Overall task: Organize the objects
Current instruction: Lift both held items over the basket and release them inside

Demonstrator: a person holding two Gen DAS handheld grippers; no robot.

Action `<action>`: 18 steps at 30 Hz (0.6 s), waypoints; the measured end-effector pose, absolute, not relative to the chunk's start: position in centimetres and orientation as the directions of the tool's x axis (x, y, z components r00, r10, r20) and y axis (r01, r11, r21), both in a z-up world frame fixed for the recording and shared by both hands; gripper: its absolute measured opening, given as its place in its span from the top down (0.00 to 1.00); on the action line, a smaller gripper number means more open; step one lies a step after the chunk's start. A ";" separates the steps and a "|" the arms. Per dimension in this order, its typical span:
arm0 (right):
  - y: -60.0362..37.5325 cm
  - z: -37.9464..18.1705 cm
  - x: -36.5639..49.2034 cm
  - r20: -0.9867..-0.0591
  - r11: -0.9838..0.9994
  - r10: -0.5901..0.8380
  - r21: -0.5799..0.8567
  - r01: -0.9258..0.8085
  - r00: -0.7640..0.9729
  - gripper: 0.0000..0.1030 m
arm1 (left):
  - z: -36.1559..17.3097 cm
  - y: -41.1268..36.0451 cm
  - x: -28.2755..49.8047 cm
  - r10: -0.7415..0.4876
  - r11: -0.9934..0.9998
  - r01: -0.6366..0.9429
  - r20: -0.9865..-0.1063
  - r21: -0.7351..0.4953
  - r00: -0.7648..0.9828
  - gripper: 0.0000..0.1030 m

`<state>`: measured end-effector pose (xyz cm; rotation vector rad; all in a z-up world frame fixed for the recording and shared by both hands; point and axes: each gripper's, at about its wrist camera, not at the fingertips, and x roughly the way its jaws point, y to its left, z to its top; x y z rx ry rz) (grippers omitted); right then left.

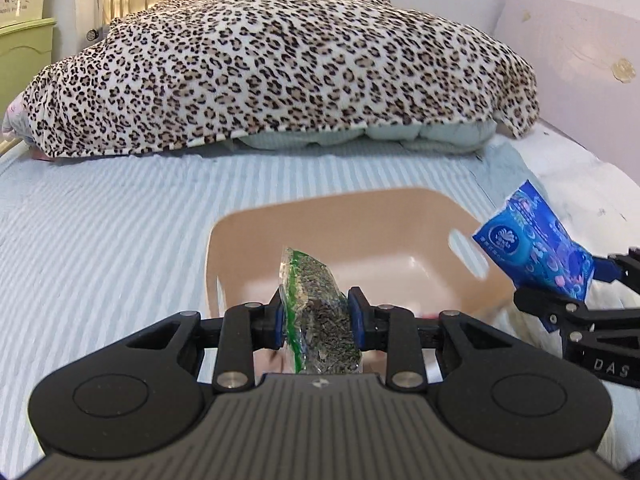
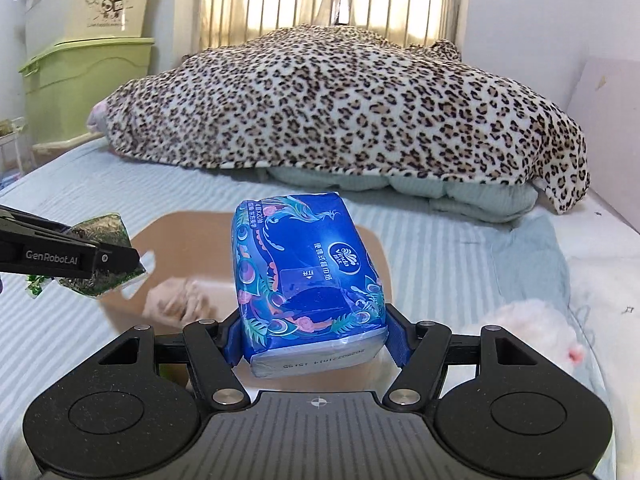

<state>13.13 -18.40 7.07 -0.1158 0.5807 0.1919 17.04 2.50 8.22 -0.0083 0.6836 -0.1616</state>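
A beige plastic basin [image 1: 400,216] sits on the striped bed sheet; it also shows in the right wrist view [image 2: 176,228]. My left gripper [image 1: 318,320] is shut on a clear packet of dark green dried leaves [image 1: 320,312] and holds it above the basin's near rim; the packet shows in the right wrist view [image 2: 100,256] too. My right gripper [image 2: 314,336] is shut on a blue tissue pack [image 2: 308,264] and holds it over the basin; the pack appears in the left wrist view [image 1: 536,240] at the basin's right side.
A leopard-print blanket [image 1: 280,64] covers a pile of bedding at the back of the bed. Green and beige storage bins [image 2: 80,64] stand at the left. A white fluffy thing [image 2: 532,328] lies on the bed to the right. A pale board [image 1: 572,60] leans at right.
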 end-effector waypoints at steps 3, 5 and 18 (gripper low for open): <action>-18.2 6.6 15.3 -0.566 0.977 0.139 -0.055 -0.205 0.812 0.38 | 7.5 2.1 19.5 -0.137 0.990 0.124 -0.631 -0.064 0.764 0.69; -17.8 5.9 16.8 -0.584 0.977 0.124 -0.067 -0.201 0.802 0.38 | 6.7 1.9 20.9 -0.125 0.992 0.112 -0.643 -0.062 0.755 0.69; -16.0 2.4 21.8 -0.682 0.971 0.090 -0.104 -0.218 0.726 0.36 | 2.0 2.0 24.9 -0.057 0.997 0.077 -0.709 -0.003 0.703 0.62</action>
